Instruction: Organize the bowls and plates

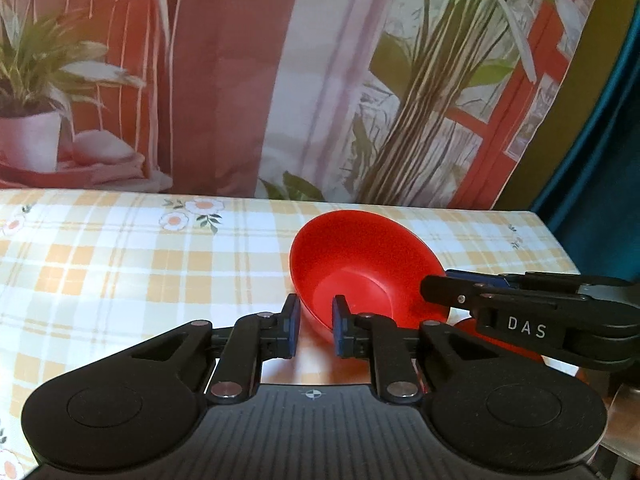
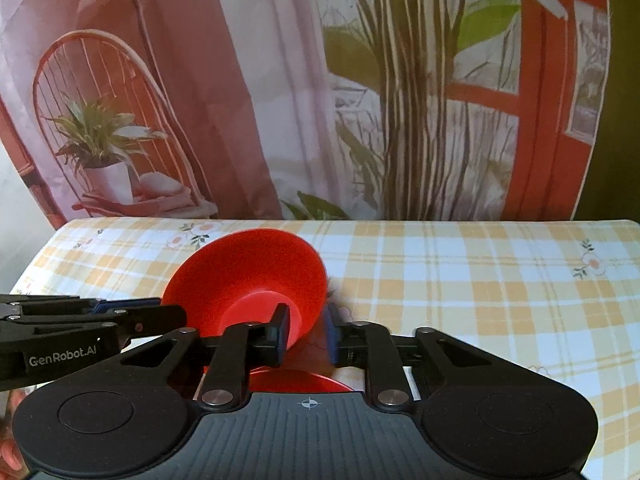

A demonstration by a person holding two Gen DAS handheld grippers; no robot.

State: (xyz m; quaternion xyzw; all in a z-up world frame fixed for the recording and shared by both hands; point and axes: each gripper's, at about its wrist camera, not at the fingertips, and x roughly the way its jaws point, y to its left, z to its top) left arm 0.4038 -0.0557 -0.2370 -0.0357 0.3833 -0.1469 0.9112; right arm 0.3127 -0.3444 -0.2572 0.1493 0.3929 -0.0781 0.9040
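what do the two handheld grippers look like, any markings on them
Both are matte black. The left gripper and right gripper each have a ribbed base with a small crosshair mark, two round discs, silver rivets on the linkage bars and dark blue pads. White lettering reads DAS on the right one and GenRobot.AI on the left.

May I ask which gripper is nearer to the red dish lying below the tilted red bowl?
Right. The right gripper sits directly above that dish; the left gripper is off to its side, at the tilted bowl's other rim.
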